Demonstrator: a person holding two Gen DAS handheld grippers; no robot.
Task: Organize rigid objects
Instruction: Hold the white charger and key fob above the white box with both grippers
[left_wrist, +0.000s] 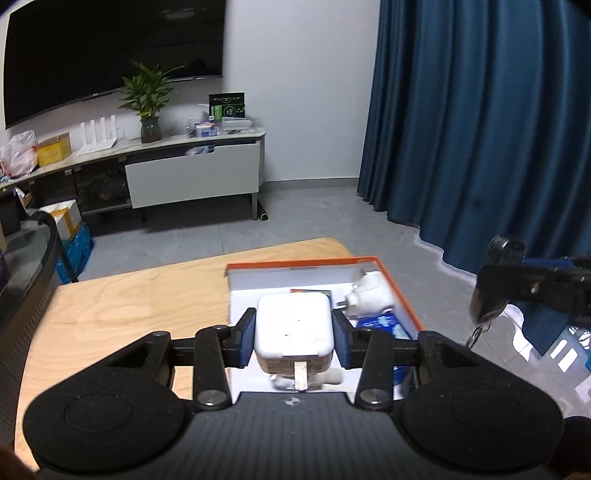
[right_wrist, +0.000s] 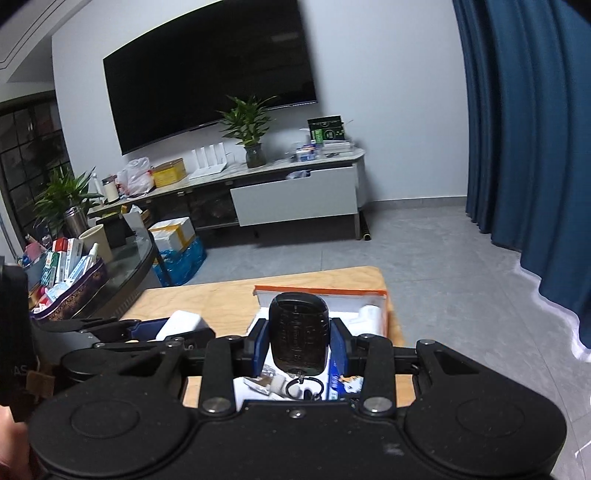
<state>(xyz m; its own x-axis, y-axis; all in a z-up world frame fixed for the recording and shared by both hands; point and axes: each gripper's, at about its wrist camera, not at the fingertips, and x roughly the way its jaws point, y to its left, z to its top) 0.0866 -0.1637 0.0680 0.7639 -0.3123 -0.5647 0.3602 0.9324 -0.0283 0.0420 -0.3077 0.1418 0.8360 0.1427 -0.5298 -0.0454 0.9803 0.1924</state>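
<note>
My left gripper is shut on a white square power adapter, its metal prong end toward the camera, held above the orange-rimmed white box. In that box lie a white plug and blue packets. My right gripper is shut on a dark oval key fob with a ring hanging below, also over the orange-rimmed box. In the right wrist view the left gripper with the white adapter is at the left. The right gripper shows at the right edge of the left wrist view.
The box stands at the far right corner of a light wooden table. A glass-topped side table with a basket of packets is to the left. A TV cabinet stands by the far wall and a blue curtain hangs on the right.
</note>
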